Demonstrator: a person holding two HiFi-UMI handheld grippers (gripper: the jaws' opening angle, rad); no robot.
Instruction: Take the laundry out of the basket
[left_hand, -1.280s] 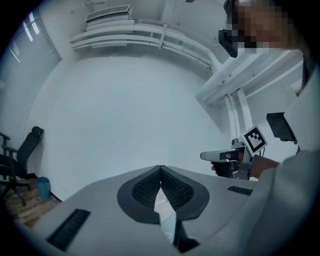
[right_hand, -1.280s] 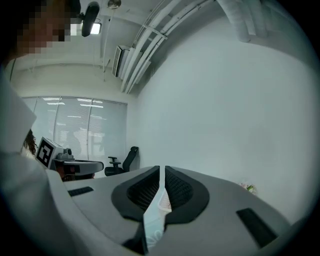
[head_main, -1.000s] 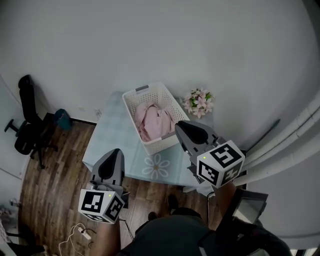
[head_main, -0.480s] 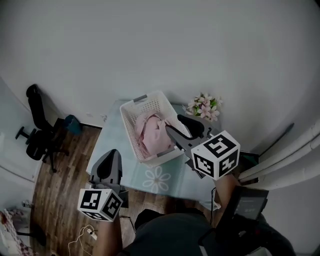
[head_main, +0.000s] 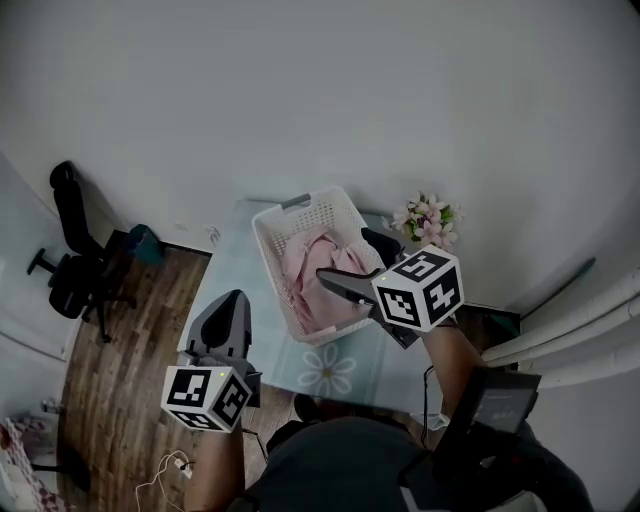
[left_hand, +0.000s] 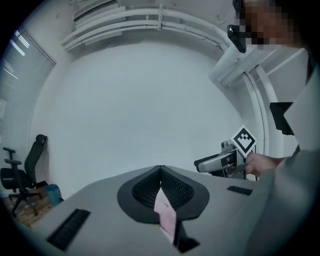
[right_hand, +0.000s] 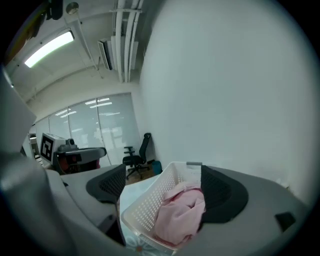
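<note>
the right gripper (head_main: 343, 256) hangs over the near right part of the basket (head_main: 272, 222). its jaws are opening and stand well apart, one above the pink heap and the other toward the basket's right wall. in the right gripper view the basket's near end and the laundry (right_hand: 181, 210) sit in the gap between the two dark pads. neither pad is clamped on cloth or plastic, so this claw holds nothing.

the laundry is a pale pink cloth, crumpled into soft folds and heaped in the basket, where it rises about to the rim. the basket is white, rectangular, with perforated walls and a grey handle at its far end. it stands askew on a pale blue-green table (head_main: 236, 268) printed with a white flower. a small bunch of pink flowers (head_main: 428, 218) stands near the basket's far right corner.

the left gripper (head_main: 231, 300) is held low at the table's near left edge, well apart from the basket. its jaws are pressed together, and nothing from the basket is in them.
</note>
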